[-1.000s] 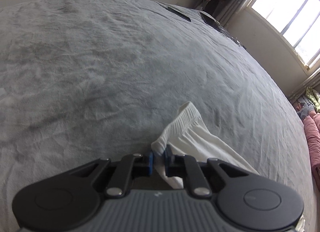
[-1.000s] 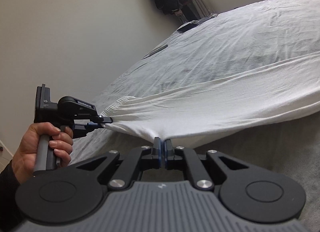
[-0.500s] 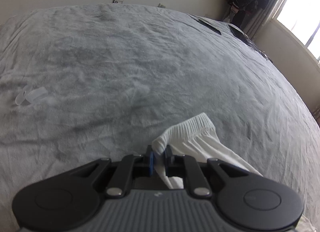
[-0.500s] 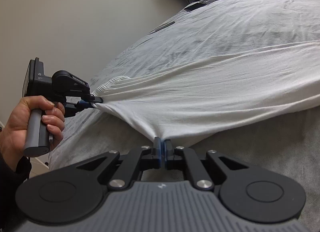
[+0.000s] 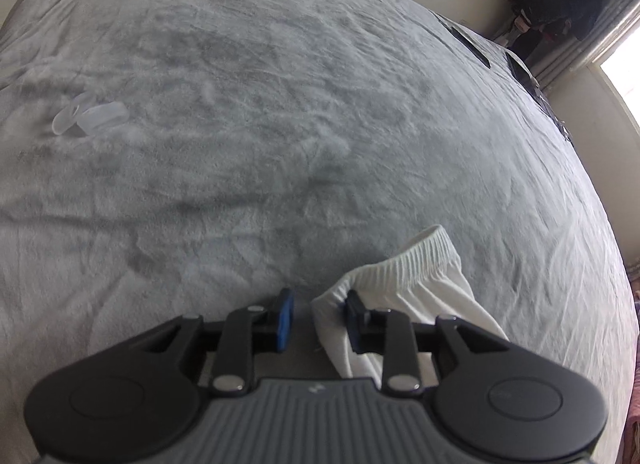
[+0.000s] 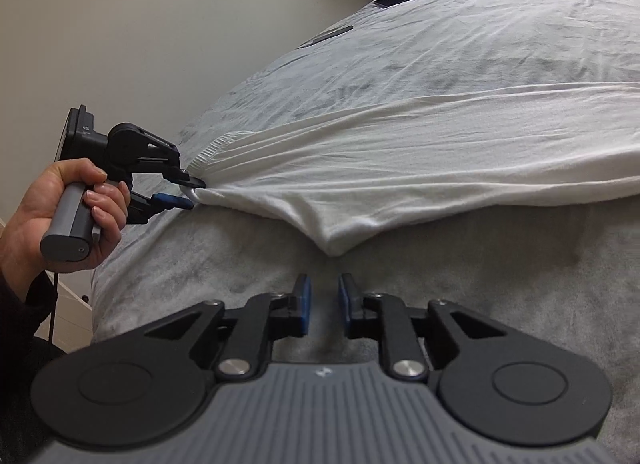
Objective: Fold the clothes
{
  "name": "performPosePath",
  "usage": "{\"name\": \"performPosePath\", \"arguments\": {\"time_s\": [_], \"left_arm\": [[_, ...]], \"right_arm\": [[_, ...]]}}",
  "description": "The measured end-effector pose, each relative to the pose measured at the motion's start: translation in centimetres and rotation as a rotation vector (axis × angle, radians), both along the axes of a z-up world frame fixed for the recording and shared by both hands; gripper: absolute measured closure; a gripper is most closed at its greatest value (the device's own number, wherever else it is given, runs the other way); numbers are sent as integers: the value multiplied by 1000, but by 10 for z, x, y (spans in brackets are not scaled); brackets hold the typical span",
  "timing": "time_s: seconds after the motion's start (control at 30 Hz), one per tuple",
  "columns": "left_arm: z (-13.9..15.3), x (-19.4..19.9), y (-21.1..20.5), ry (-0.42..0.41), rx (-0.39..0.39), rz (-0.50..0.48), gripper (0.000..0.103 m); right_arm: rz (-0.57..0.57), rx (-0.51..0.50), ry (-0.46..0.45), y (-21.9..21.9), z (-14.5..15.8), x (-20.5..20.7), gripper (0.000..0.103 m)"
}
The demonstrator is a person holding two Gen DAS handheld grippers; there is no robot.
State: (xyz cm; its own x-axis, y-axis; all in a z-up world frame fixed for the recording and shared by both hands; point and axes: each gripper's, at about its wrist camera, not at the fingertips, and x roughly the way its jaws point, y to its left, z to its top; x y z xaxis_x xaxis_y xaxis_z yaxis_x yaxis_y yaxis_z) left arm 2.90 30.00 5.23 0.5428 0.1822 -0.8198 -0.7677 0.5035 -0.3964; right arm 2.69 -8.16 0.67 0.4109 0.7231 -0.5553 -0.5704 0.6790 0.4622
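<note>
Both grippers opened since half a second ago, left gripper (image 5: 316,320) fingers apart straddling waistband corner of white pants (image 6: 400,167), right gripper (image 6: 323,306) fingers apart just short of hem edge, garment flat on gray bedspread (image 5: 240,123), long axis running away rightward.

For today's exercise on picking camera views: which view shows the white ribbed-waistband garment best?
The right wrist view: the white ribbed-waistband garment stretches across the grey bedspread, its shape readable. The left wrist view shows only the waistband corner, lying between the open left gripper's fingers.
</note>
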Motion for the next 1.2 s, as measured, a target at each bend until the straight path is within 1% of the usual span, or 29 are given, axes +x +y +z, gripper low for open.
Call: {"name": "performPosePath", "arguments": {"time_s": [0.03, 0.13, 0.2, 0.33, 0.43, 0.47, 0.57, 0.67, 0.77, 0.83, 0.87, 0.9, 0.97, 1.03, 1.1, 1.13, 1.2], "left_arm": [[2, -2, 0, -2, -2, 3, 68], [4, -4, 0, 0, 2, 11, 65], [3, -5, 2, 4, -10, 17, 64], [4, -8, 4, 3, -24, 18, 61], [1, -5, 5, -5, -44, -8, 58], [0, -5, 6, -5, -55, -18, 55], [-2, -5, 11, -4, -89, -31, 55], [0, -13, 25, -13, -121, 15, 54], [11, -20, 35, -31, -51, 74, 53], [17, -19, 39, -67, -23, 65, 53], [17, -15, 39, -85, -26, 28, 52], [17, -9, 38, -93, -37, -14, 50], [12, 2, 37, -103, -77, -92, 49], [4, 11, 35, -109, -122, -129, 49], [-4, 19, 34, -106, -162, -151, 49], [-6, 22, 32, -105, -166, -161, 49], [-7, 28, 28, -96, -128, -183, 49]], "right_arm": [[3, -1, -7, -2, 1, -2, 66], [-9, -25, -38, -7, 2, -7, 65], [-17, -36, -59, -7, 4, -8, 65], [-22, -49, -117, 2, 14, -7, 65], [-6, -56, -170, 13, 25, -3, 65], [0, -62, -182, 18, 27, -2, 65], [20, -78, -193, 34, 30, 7, 65], [52, -117, -177, 53, 24, 15, 65], [75, -190, -150, 65, 12, 17, 65], [76, -220, -174, 67, 9, 14, 66], [75, -232, -190, 67, 8, 11, 68], [73, -245, -207, 67, 7, 9, 74], [78, -280, -228, 68, 7, 8, 79], [84, -317, -246, 69, 8, 7, 93], [93, -346, -259, 69, 10, 7, 97], [99, -356, -261, 69, 11, 6, 99], [104, -380, -267, 69, 13, 4, 101]]}}
